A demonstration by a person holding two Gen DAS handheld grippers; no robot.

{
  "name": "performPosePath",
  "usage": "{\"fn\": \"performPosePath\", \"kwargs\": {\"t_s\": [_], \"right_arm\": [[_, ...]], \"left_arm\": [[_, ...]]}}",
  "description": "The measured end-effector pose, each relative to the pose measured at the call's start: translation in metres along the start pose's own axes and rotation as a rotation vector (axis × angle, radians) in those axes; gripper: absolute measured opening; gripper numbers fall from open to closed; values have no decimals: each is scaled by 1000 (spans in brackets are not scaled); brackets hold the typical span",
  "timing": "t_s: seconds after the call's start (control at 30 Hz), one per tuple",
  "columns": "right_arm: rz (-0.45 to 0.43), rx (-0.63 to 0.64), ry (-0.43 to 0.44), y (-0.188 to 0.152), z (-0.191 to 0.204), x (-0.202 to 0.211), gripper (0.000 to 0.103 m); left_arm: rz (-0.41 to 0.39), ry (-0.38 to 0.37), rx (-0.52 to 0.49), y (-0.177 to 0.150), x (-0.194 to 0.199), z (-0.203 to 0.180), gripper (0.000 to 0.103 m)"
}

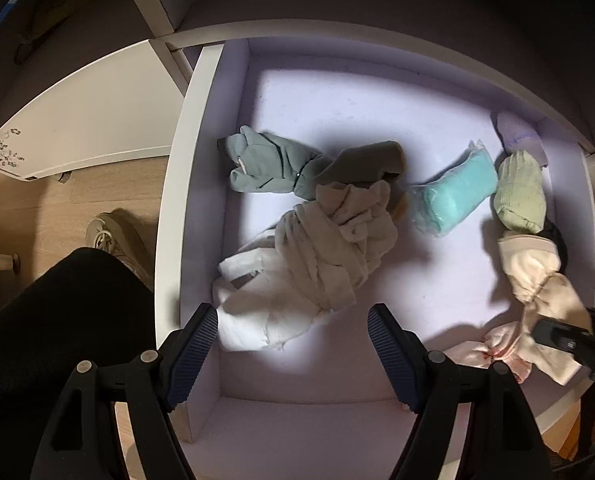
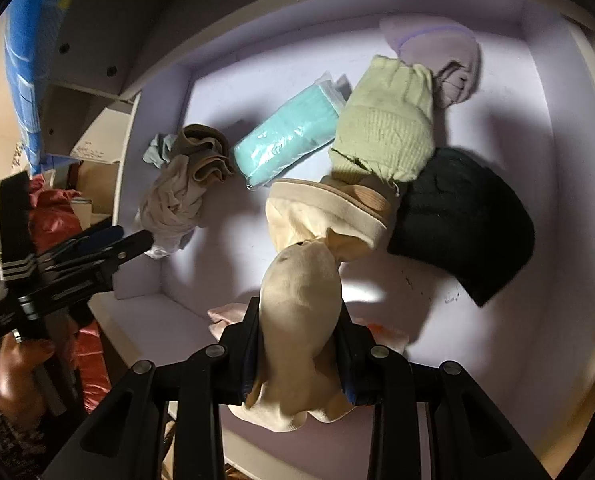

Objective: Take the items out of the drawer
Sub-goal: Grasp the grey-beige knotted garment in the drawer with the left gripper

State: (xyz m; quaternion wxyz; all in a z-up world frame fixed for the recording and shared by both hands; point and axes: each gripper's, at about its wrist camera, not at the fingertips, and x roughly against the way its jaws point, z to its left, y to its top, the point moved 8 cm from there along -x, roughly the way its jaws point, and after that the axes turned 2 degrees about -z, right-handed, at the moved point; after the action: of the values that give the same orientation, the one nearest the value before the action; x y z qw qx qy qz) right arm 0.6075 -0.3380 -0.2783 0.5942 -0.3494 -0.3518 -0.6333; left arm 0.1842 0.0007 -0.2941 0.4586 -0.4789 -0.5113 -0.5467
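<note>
Left wrist view: your left gripper (image 1: 293,344) hangs over the drawer (image 1: 201,128) pointing pretty much straight down, jaws wide apart w/ nothing between them. Right under it, at about 12 o'clock from the fingertips, sits the beige cloth bundle (image 1: 337,248) lying on a white cloth (image 1: 249,320). Grey-green socks (image 1: 265,168) are at 11, the teal packet (image 1: 453,196) at 1, the pale green sock (image 1: 519,192) at 2. All soft, light, floppy stuff, so imo pinch the beige bundle at its thick knotted middle, not a loose edge, or it'll just unroll and drag the white one along. The packet looks plastic-wrapped, prob slippery, so take it across the short side.

Right wrist view: your right gripper (image 2: 297,344) is clamped tight on the cream sock (image 2: 297,280), fabric bulging out both above and below the pads. The sock's far end is knotted into a cream cuffed sock (image 2: 329,208) at 12, touching the pale green one, w/ a black beanie (image 2: 465,220) at 2. Expect the pair to come up together; it's light, but may snag its neighbors.
</note>
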Motion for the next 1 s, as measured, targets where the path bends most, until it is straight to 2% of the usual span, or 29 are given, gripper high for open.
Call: {"fn": "performPosePath", "kwargs": {"t_s": [0.23,0.33,0.4,0.47,0.5,0.53,0.57,0.67,0.77,0.87,1.0], "right_arm": [[-1,-50,-11,-10,-12,9,33],[-10,-61,-4,-11,-14,11,33],[-21,-54,-3,-9,-12,12,33],[-30,-52,-1,-8,-11,12,33],[-32,-54,1,-8,-11,12,33],[-34,-60,5,-8,-12,12,33],[-34,-63,8,-8,-12,13,33],[-32,-61,2,-8,-13,12,33],[-33,-62,0,-7,-13,12,33],[-40,-57,-6,-8,-12,14,33],[-50,-65,-34,-10,-12,15,33]], "left_arm": [[17,10,-100,18,-19,-12,79],[61,2,-152,20,-34,-20,79],[114,-68,-153,14,-44,-32,78],[151,-271,-87,10,-40,-52,78],[151,-346,-57,12,-35,-58,78],[133,-417,-26,16,-25,-65,78],[116,-434,-17,19,-20,-66,78],[59,-365,-23,29,-11,-59,79],[80,-239,-19,27,-24,-46,79],[99,-207,-11,25,-35,-44,79],[84,-210,-15,31,-37,-52,79]]}}
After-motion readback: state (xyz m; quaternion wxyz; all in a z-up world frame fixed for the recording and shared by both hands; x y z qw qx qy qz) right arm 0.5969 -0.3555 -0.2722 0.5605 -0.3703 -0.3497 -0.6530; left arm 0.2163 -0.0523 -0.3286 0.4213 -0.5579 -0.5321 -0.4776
